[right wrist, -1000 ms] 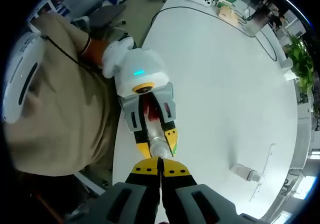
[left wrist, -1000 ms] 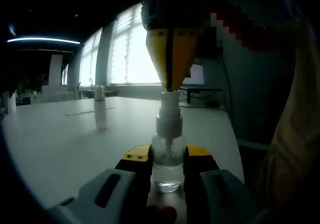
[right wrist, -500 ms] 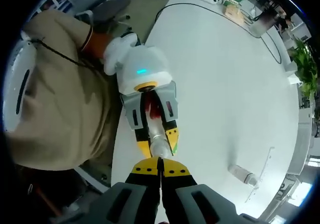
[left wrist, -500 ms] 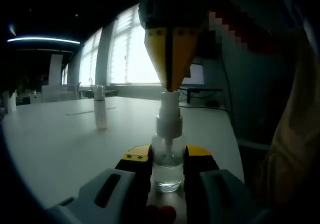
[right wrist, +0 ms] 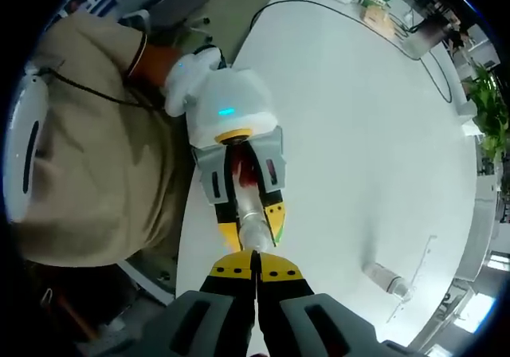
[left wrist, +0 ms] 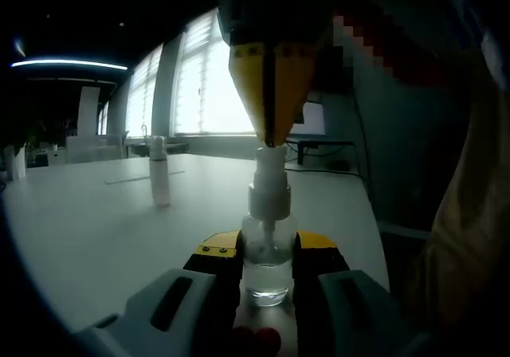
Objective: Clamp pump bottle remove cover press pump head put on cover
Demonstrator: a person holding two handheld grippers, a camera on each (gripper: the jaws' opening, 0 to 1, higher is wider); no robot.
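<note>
The pump bottle point(left wrist: 268, 245) stood upright on the white table point(left wrist: 96, 221), near the table's edge by the person, its clear body pinched between the yellow-tipped jaws of the left claw point(left wrist: 267, 255). In the left gripper view the bottle sat at 6 o'clock, its white pump head point(left wrist: 269, 183) rising toward the centre. The right claw point(left wrist: 272, 94) came down from 12 o'clock, its two yellow jaws pressed together with the tips touching the top of the pump head. Clear liquid filled the lower part of the bottle.

The cover point(left wrist: 159, 180), a pale capsule-like piece, stood upright on the table at about 9 o'clock from the bottle and well apart from it. Behind it lay a thin strip point(left wrist: 145, 178) on the table surface; what it was could not be made out in the dim light. Bright windows point(left wrist: 203, 86) ran along the far wall.

In the right gripper view, looking down, the right claw point(right wrist: 255, 272) rose from 6 o'clock with its jaws closed, tips meeting over the bottle point(right wrist: 250, 228). The left claw point(right wrist: 252, 231) reached in from 11 o'clock, gripping the bottle on both sides, with the person's hand point(right wrist: 179, 82) behind its white housing. The person's tan sleeve point(right wrist: 96, 166) sat at 9 o'clock. The cover point(right wrist: 387, 279) showed at 4 o'clock on the table point(right wrist: 358, 134), and a cable point(right wrist: 319, 14) ran across the far end at 12 o'clock.
</note>
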